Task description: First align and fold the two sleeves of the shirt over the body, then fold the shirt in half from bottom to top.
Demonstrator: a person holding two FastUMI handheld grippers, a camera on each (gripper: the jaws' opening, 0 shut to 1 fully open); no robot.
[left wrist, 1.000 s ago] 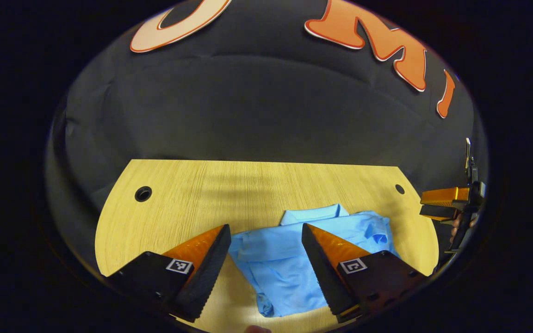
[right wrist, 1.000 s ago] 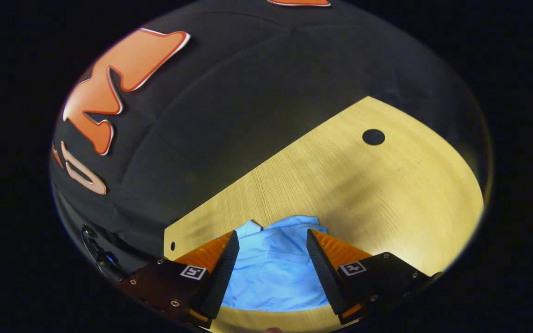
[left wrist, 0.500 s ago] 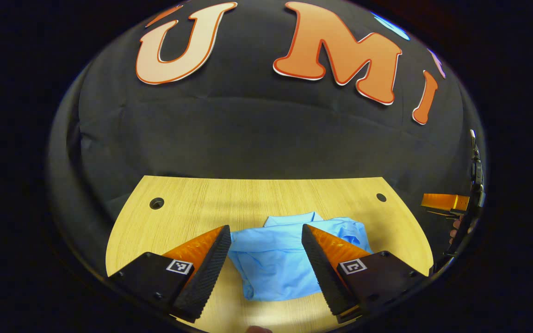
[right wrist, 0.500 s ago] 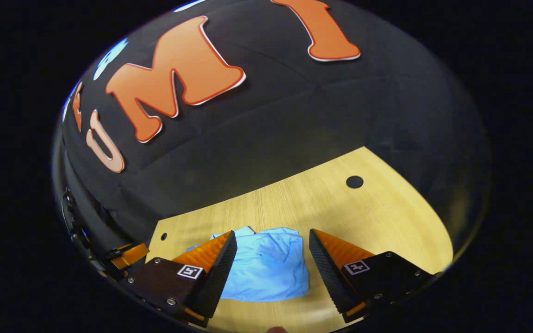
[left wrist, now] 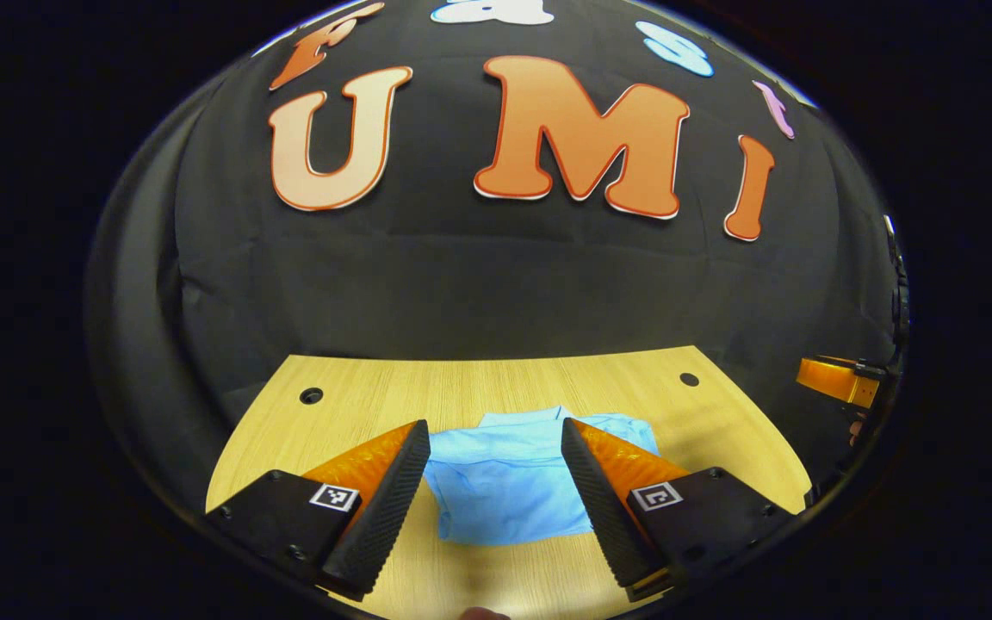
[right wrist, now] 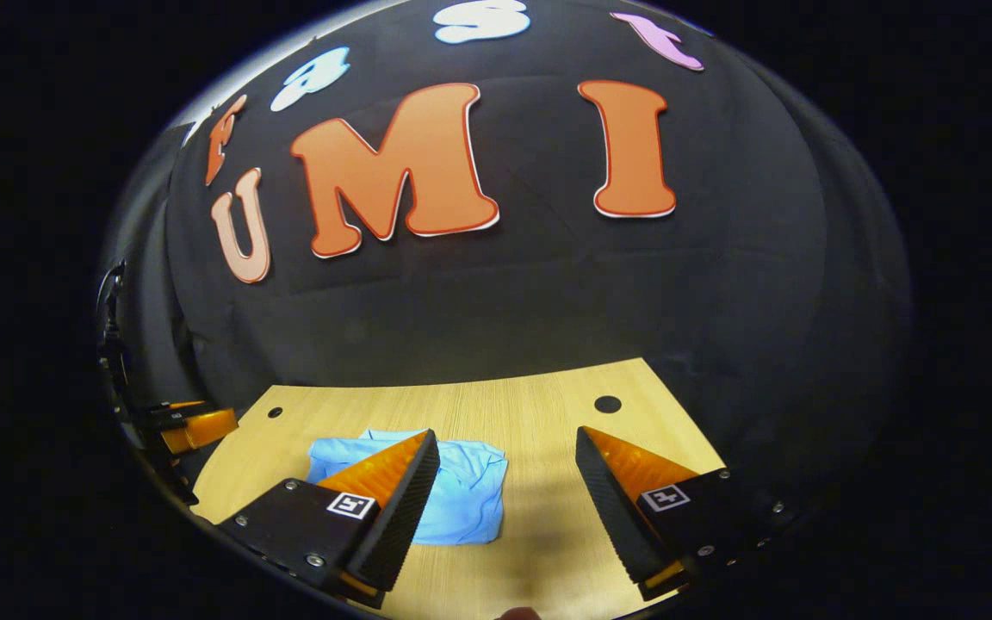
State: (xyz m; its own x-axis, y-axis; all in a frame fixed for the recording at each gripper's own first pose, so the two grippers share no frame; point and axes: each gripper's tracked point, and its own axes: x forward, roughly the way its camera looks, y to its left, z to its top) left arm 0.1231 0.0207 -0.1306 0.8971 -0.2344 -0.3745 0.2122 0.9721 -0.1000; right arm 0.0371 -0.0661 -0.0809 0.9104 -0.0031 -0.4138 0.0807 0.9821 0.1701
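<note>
Moved: both tools pulled back from shirt (left wrist: pixel 509 491).
Left tool (left wrist: pixel 492 495): spread wide, empty.
Right tool (right wrist: pixel 505 504): spread wide, empty.
Count: one folded shirt, one desk (left wrist: pixel 470 392).

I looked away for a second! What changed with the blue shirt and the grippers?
Both grippers pulled back and up from the table: the left gripper and right gripper now see more wall, and the blue shirt looks smaller. The right one also swung aside. Nothing was grabbed or dropped. The shirt stayed folded, both grippers open.
</note>
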